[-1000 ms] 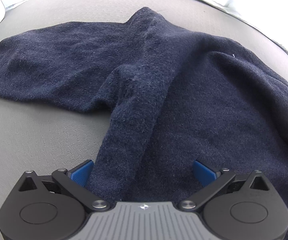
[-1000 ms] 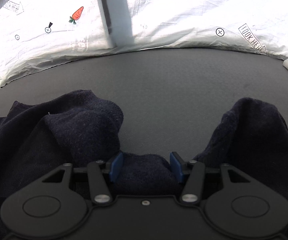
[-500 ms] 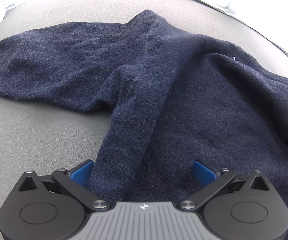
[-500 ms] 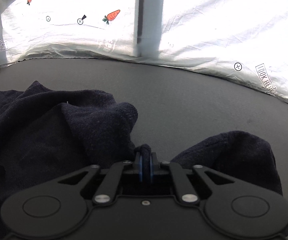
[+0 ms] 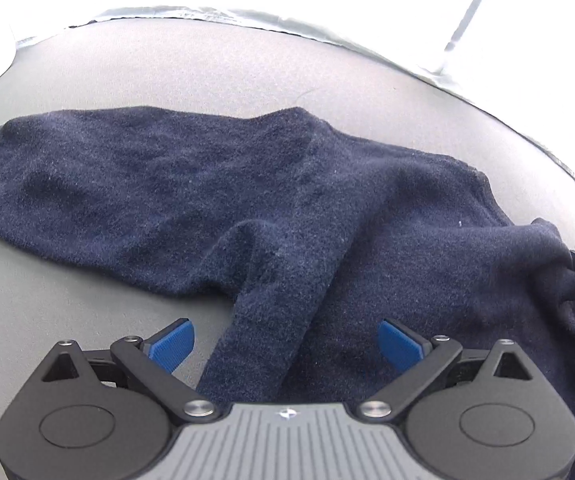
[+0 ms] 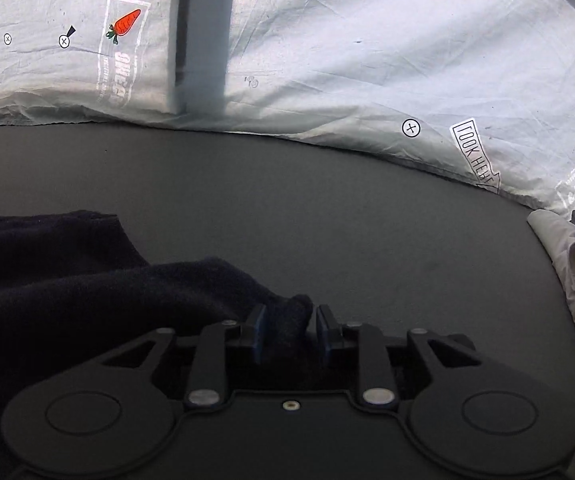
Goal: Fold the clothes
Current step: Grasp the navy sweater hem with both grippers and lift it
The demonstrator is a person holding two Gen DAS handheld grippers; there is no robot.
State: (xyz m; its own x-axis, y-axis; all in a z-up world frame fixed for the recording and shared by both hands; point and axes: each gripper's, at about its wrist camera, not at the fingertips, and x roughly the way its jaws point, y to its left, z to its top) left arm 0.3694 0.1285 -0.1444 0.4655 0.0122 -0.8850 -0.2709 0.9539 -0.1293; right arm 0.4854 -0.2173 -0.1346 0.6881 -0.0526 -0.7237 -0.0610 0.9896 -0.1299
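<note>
Left gripper point(image 5: 285, 344) closing but wide over navy sweater point(image 5: 247, 200); right gripper point(image 6: 289, 330) opening around a fold

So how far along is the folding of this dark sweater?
Early. Done: little; the navy sweater lies rumpled on the grey table, one sleeve stretched sideways, no neat fold visible. In hand: the right gripper is opening with a bunch of fabric between its pads; the left gripper stands wide above the cloth, holding nothing. Left: sleeves and body folds.
</note>
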